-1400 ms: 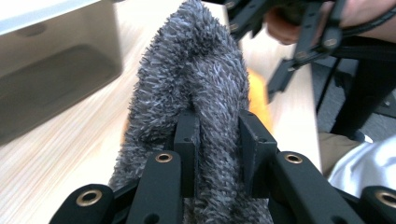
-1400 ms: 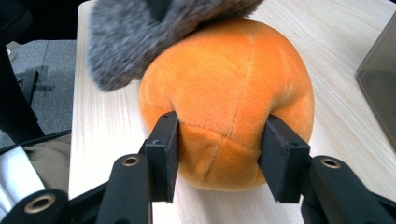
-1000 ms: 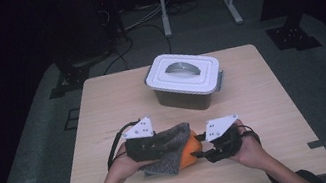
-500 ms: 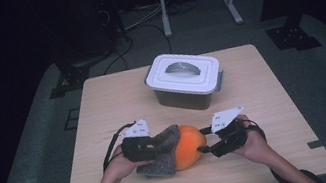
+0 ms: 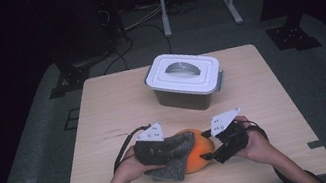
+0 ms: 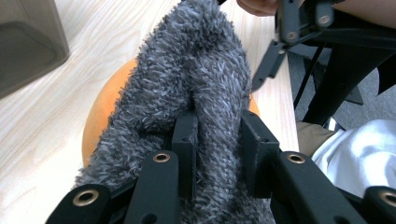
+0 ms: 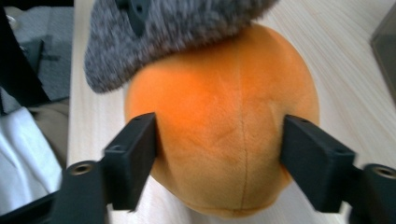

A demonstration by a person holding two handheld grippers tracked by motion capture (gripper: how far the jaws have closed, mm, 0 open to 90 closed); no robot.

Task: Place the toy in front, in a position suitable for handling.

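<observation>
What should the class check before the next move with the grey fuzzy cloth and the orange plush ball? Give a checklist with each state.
1. Left gripper shut on the grey fuzzy cloth: ok.
2. Cloth draped over the orange plush ball: ok.
3. Right gripper fingers either side of the ball, having just been opening; pressing on it: cannot tell.
4. Ball resting on the table: ok.
5. Lidded plastic box standing apart from the ball: ok.
</observation>
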